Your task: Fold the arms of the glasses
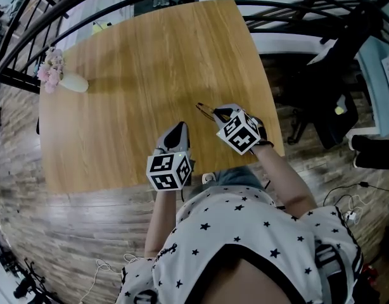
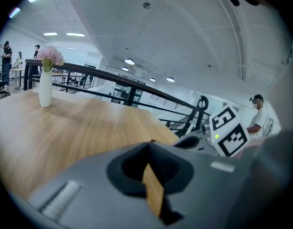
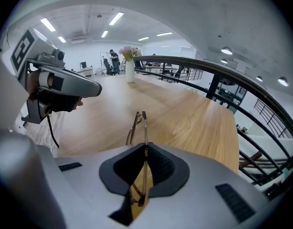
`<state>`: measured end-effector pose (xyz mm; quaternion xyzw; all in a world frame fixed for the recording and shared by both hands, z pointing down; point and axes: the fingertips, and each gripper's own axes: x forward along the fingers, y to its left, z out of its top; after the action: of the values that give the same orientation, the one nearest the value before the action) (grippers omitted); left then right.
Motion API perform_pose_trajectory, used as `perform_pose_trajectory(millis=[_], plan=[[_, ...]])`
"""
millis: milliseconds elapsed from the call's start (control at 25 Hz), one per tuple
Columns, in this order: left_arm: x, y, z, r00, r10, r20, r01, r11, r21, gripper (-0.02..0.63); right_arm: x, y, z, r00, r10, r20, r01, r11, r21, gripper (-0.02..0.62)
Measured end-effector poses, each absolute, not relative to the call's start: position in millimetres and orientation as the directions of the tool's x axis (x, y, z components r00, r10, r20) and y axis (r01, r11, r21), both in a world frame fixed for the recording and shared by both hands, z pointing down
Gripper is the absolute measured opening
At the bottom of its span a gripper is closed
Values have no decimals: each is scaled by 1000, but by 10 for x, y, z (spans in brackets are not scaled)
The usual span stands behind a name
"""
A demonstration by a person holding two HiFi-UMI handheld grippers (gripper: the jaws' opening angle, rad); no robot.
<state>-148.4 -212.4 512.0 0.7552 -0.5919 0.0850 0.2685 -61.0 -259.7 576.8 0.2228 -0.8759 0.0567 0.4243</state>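
The glasses (image 3: pixel 138 122) look folded flat, clamped in the fingers of the right gripper (image 3: pixel 144 149) above the counter (image 3: pixel 184 111). The left gripper (image 2: pixel 149 147) is closed and empty. Setting them down probably remains.

A white vase (image 1: pixel 75 83) of pink flowers (image 1: pixel 51 68) stands near the wooden table's (image 1: pixel 150 62) left edge, beside a black railing (image 1: pixel 17 80).

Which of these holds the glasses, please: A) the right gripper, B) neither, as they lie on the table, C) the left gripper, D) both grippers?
A: the right gripper view shows the glasses pinched between the jaws of the right gripper, while the left gripper is shut with nothing in it.
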Motion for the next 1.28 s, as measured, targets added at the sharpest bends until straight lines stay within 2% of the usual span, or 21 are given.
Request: perform_pose_trajectory(millis=[1280], plan=[[-1486,-2046,5290,279,-830,484,-933,-115,341,6,-750,-2475,6112,-453,-288,843,-326,934,144,21]])
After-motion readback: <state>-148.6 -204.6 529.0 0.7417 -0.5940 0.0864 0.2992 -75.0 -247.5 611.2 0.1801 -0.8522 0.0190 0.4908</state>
